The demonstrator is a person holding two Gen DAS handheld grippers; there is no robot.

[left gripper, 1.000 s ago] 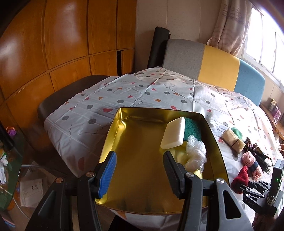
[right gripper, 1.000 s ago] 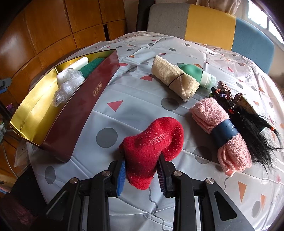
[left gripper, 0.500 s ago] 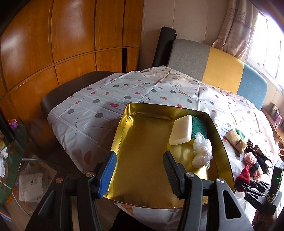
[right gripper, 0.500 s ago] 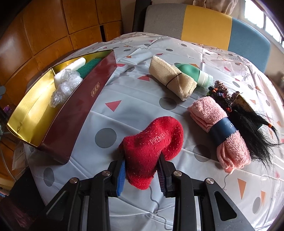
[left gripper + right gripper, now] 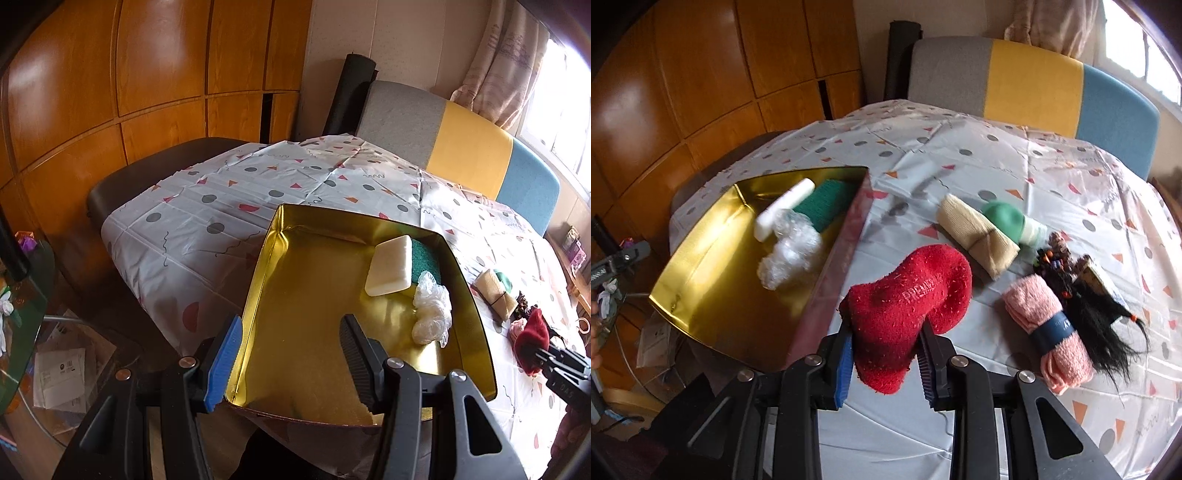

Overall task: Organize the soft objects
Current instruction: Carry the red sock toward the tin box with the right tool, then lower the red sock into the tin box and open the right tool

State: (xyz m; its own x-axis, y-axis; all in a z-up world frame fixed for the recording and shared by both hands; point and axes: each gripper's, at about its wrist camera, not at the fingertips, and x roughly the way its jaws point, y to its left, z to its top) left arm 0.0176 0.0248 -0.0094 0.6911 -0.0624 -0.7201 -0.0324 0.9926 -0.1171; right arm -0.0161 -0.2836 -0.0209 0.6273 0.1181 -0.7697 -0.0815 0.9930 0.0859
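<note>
My right gripper (image 5: pixel 885 360) is shut on a red sock (image 5: pixel 908 306) and holds it lifted above the table, just right of the gold box (image 5: pixel 713 295). The sock also shows in the left wrist view (image 5: pixel 532 339). The gold box (image 5: pixel 314 332) holds a white sponge (image 5: pixel 391 266), a green scrub pad (image 5: pixel 426 260) and crumpled clear plastic (image 5: pixel 432 314). My left gripper (image 5: pixel 290 360) is open and empty, hovering over the box's near edge. A pink rolled towel (image 5: pixel 1052 332), a beige rolled cloth (image 5: pixel 975 236) and black hair (image 5: pixel 1104 328) lie on the table.
A green bottle (image 5: pixel 1012 221) lies behind the beige cloth. Colourful hair ties (image 5: pixel 1052 258) sit beside the black hair. A grey, yellow and blue sofa back (image 5: pixel 1034 85) stands behind the table. The patterned tablecloth (image 5: pixel 221 229) hangs over the table's left edge.
My right gripper has lifted the red sock off the table and moved it left toward the gold box. My left gripper has pulled back and up a little, still open.
</note>
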